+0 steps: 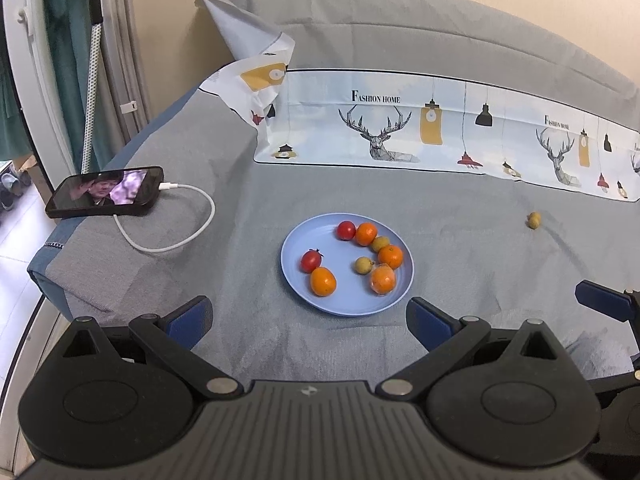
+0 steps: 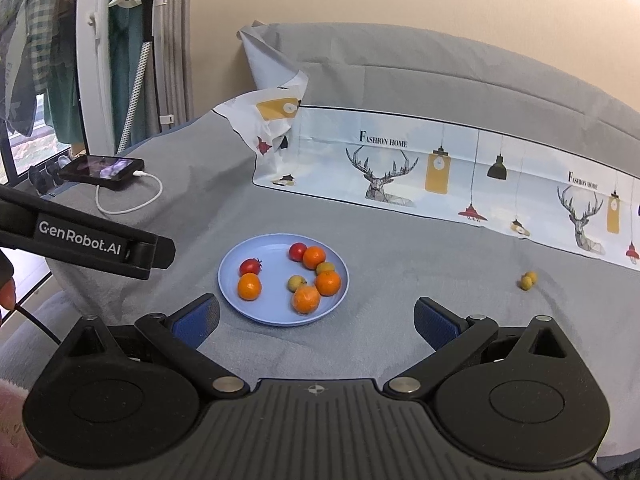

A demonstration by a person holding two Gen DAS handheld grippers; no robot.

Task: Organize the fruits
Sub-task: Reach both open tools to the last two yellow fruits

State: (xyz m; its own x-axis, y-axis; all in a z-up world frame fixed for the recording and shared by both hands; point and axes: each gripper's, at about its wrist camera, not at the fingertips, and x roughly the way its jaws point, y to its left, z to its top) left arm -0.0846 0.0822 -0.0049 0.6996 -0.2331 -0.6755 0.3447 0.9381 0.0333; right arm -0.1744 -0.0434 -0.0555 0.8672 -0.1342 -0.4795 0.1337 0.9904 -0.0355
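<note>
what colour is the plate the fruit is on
Light blue plate, plain with no pattern; it shows best in the left wrist view.

Blue plate (image 1: 296, 248), grey bedcover (image 1: 224, 160)

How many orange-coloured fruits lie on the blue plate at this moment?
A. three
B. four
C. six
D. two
B: the blue plate holds four orange-coloured fruits, one at its near left, one at its near right that looks wrapped, one at its right and one at the far side, beside two red fruits and two small yellowish ones.
</note>
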